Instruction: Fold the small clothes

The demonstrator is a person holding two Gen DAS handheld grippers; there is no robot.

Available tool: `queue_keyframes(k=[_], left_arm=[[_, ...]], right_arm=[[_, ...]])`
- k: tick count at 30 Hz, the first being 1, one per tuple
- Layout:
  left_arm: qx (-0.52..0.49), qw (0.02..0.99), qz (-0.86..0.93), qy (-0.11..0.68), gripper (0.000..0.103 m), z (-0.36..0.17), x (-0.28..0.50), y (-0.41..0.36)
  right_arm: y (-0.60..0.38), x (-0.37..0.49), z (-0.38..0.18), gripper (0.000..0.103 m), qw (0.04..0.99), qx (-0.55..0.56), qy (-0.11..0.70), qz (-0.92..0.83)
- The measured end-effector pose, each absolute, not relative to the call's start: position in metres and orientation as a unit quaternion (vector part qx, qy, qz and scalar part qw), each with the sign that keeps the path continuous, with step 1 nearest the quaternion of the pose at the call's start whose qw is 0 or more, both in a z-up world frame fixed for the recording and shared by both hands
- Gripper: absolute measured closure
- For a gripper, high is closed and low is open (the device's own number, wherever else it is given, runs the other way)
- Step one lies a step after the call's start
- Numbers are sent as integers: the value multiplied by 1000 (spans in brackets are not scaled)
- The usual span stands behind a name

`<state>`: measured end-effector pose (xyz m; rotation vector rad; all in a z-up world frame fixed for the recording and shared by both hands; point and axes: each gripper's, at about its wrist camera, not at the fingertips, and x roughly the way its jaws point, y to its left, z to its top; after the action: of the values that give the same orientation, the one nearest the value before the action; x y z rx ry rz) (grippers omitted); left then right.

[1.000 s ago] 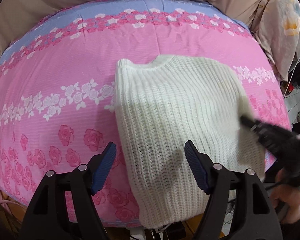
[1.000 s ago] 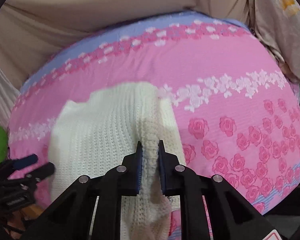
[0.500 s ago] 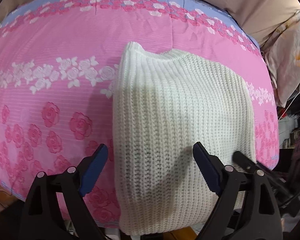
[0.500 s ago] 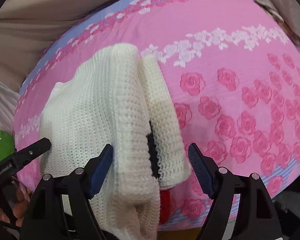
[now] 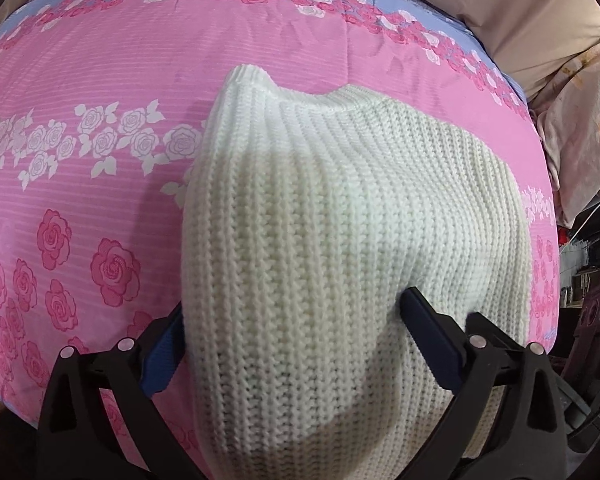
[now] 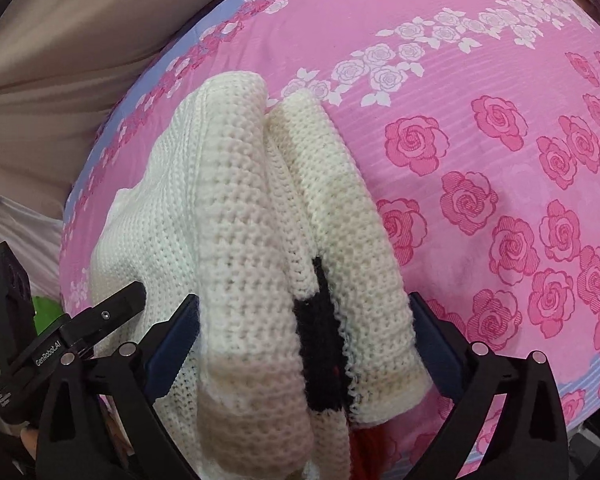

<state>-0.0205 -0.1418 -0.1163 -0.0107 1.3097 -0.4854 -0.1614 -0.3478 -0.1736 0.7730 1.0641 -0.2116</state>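
Cream knit sweater (image 5: 340,264), sleeves folded, on pink bedspread (image 5: 100,160). Left gripper (image 5: 296,344), right gripper (image 6: 306,344): both spread wide, straddling hem. Pinch every layer together, evenly.

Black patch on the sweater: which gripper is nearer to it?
Right. The black patch lies between the open right gripper fingers; the open left gripper straddles the sweater on its far side.

The sweater (image 5: 340,240) is chunky, ribbed cream knit, matt and rough. The bedsheet (image 5: 100,92) is smooth printed cloth. The fingers (image 6: 172,344) look like matt black plastic.
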Motion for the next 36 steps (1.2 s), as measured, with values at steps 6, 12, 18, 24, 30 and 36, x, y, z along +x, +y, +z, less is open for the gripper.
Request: queue_keyframes(k=[6, 12, 18, 24, 30, 36], left_arm=[[13, 754, -244, 610, 56, -88, -29, -146], [30, 741, -307, 597, 61, -41, -49, -160], [55, 746, -346, 567, 63, 3, -72, -176], [40, 749, -385, 538, 64, 45, -82, -177], [23, 767, -430, 476, 64, 108, -90, -173], [1, 791, -470, 391, 63, 181, -93, -150]], right_arm=[[-347, -161, -157, 62, 784, 387, 479, -76], [-341, -186, -117, 66, 799, 396, 449, -59], [-344, -220, -78, 67, 817, 396, 411, -79], [-356, -251, -38, 68, 837, 404, 355, -97], [-357, -264, 26, 68, 874, 385, 280, -96], [-342, -265, 104, 68, 919, 330, 203, -76]])
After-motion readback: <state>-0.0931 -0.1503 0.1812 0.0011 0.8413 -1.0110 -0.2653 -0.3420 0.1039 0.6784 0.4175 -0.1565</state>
